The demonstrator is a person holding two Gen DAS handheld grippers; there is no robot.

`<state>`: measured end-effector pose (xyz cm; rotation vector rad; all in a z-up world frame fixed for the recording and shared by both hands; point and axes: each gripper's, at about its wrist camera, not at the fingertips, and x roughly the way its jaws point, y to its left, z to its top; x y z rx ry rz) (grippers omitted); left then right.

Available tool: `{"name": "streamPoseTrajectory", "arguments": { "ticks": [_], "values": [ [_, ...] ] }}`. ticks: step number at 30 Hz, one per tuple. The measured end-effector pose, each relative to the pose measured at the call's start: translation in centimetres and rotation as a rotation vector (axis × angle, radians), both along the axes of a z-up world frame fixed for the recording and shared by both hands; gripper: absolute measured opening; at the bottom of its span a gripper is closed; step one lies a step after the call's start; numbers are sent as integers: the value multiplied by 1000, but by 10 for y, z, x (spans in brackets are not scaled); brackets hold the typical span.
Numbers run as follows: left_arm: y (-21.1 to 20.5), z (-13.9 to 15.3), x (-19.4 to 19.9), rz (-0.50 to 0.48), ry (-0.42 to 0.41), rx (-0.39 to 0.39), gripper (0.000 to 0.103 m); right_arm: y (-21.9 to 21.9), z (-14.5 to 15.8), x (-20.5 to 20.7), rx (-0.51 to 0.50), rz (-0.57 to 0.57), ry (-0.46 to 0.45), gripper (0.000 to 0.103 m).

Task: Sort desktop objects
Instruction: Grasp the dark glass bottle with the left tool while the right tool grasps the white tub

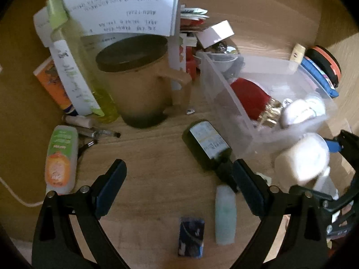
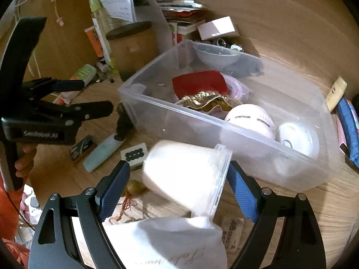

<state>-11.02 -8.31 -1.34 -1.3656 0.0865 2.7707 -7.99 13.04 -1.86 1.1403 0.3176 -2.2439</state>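
Observation:
A clear plastic bin point(image 2: 235, 132) stands on the wooden desk and holds a red and gold pouch point(image 2: 199, 85), a white bowl point(image 2: 215, 56) and two white round devices point(image 2: 251, 121). My right gripper point(image 2: 179, 177) is shut on a white plastic cup point(image 2: 179, 168), tilted on its side just in front of the bin's near wall. The cup also shows in the left wrist view point(image 1: 303, 157). My left gripper point(image 1: 179, 172) is open and empty above the desk. A dark bottle point(image 1: 206, 143) lies by its right finger. A pale green tube point(image 1: 225, 215) and a small blue box point(image 1: 191, 236) lie between its fingers.
A brown lidded mug point(image 1: 139, 78), a yellow-green spray bottle point(image 1: 74, 60), an orange-labelled tube point(image 1: 60, 159), pens and an open notebook point(image 1: 125, 4) crowd the left. A white box point(image 2: 217, 28) and packets lie behind the bin. A blue case point(image 2: 347, 125) sits at its right.

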Motion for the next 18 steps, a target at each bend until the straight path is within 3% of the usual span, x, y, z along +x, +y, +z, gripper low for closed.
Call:
{"name": "streamPoseTrajectory", "arguments": {
  "ticks": [11,18],
  "values": [
    [-17,-14,-42,51,-55,168,96,-2,-10,-11,-31,-19,-59,85],
    [-28,-13,-30,76,-33,122,96,0,-10,-12,-33,-17,-79,84]
  ]
}}
